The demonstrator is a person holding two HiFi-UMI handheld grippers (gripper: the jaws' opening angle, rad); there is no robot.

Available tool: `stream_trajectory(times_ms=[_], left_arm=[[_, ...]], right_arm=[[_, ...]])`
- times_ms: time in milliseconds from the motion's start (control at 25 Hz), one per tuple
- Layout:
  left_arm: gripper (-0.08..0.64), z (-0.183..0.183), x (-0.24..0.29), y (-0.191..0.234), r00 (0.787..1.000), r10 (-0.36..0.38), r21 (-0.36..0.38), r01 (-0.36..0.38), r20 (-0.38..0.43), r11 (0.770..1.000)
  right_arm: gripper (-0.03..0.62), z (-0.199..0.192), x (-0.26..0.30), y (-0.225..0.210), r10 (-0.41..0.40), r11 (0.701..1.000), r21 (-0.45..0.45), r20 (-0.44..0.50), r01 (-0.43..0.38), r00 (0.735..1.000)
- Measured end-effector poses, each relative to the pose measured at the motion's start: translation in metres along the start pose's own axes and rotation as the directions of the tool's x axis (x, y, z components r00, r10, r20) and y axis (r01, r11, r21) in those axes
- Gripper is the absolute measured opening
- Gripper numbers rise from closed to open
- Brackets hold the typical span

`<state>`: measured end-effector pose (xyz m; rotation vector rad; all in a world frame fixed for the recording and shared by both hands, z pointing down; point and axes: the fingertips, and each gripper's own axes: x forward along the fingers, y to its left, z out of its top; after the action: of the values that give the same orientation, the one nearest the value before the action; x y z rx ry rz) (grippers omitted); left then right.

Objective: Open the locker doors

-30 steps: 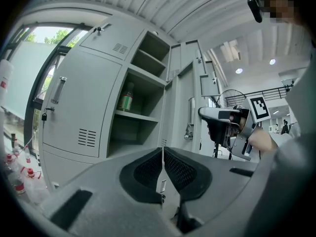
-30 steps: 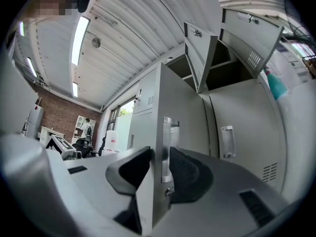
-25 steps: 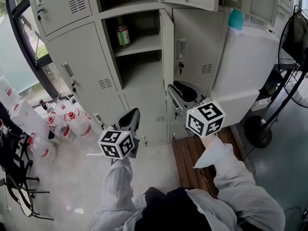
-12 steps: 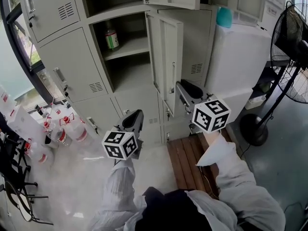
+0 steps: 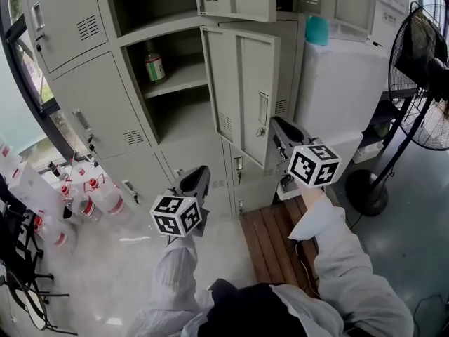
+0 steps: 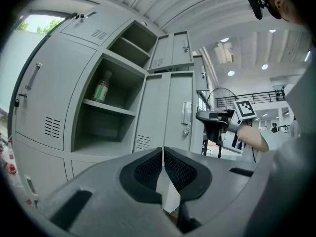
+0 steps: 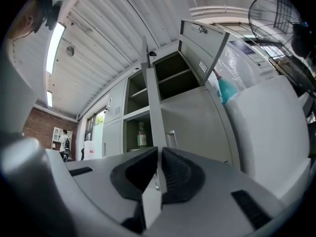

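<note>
From where I stand, the right claw has just been closing and now pinches the free edge of the middle locker door. That door is swung well out from the lockers, with a bottle on the shelf behind it. The left claw is closed on nothing, low in front of the bottom lockers. This door looks about done, so I'd expect the next move to be a release, then a reach for a handle on the shut left-hand doors.
</note>
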<state>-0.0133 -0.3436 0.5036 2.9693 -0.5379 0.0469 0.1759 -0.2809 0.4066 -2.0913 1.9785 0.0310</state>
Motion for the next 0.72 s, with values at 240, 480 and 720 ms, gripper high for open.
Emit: stream_trajectory(times_ms=[240,480,720], left_arm=[[0.017,-0.001,0.004,-0.004,1.0,-0.006,-0.002,0.006,-0.003,1.0],[0.017,-0.001,0.0,0.0,1.0,0.003,-0.008,-0.003,-0.001,1.0],[0.017,0.002,-0.01,0.004,1.0,-0.004,-0.013,0.005,0.013,1.0]], right_arm=[[0.018,0.0,-0.001,-0.001,-0.016,1.0,-0.014,0.004,0.016,1.0],[0.02,0.001,-0.001,-0.002,-0.02,1.0,-0.006,-0.003,0.02,1.0],[0.02,0.001,-0.001,0.0,-0.051,0.999,0.013,-0.009,0.051,0.999]])
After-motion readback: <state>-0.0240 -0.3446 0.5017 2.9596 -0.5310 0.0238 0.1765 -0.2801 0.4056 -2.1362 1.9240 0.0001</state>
